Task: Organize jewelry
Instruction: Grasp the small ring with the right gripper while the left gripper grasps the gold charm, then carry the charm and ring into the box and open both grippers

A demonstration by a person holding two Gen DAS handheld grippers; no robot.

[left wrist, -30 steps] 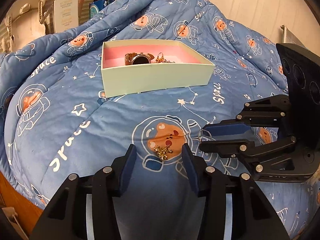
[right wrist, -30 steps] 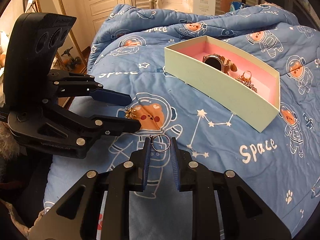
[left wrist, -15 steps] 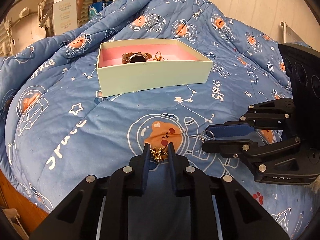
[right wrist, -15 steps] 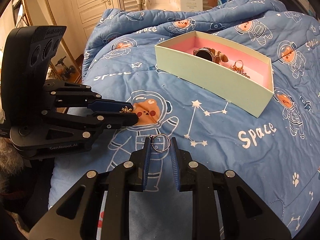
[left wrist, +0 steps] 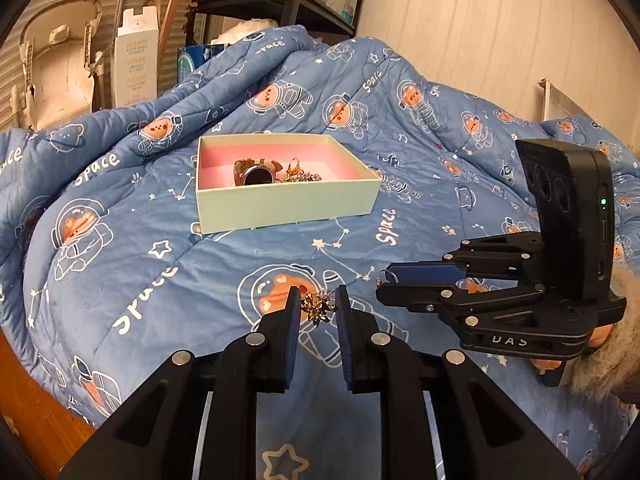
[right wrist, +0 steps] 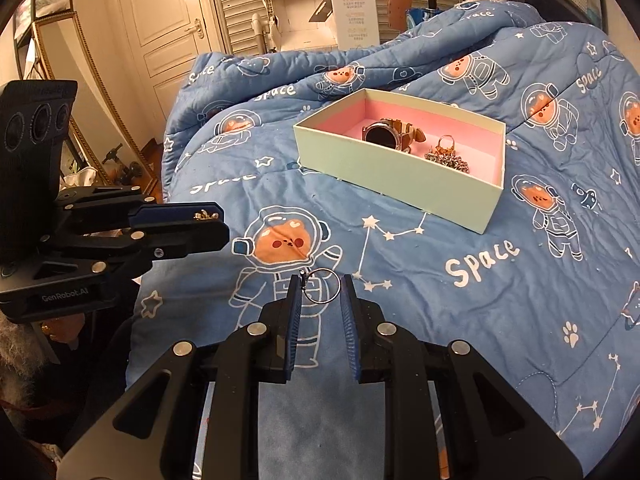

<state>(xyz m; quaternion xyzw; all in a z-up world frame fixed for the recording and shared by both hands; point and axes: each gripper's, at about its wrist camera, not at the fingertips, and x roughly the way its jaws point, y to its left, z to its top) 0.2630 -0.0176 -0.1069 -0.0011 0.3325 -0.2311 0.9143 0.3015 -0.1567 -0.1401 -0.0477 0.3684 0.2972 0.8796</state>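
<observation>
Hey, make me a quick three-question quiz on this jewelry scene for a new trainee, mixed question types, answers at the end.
1. True or false: the left gripper is shut on a gold ornament.
2. Multiple choice: what does the right gripper hold? A) a watch B) a silver ring C) nothing
3. Short answer: name one item already lying in the pink-lined box.

Key
1. True; the ornament sits pinched between its fingertips, lifted off the blue quilt.
2. B; the silver ring is pinched between its fingers.
3. The watch, or the gold chain pile beside it.
</observation>
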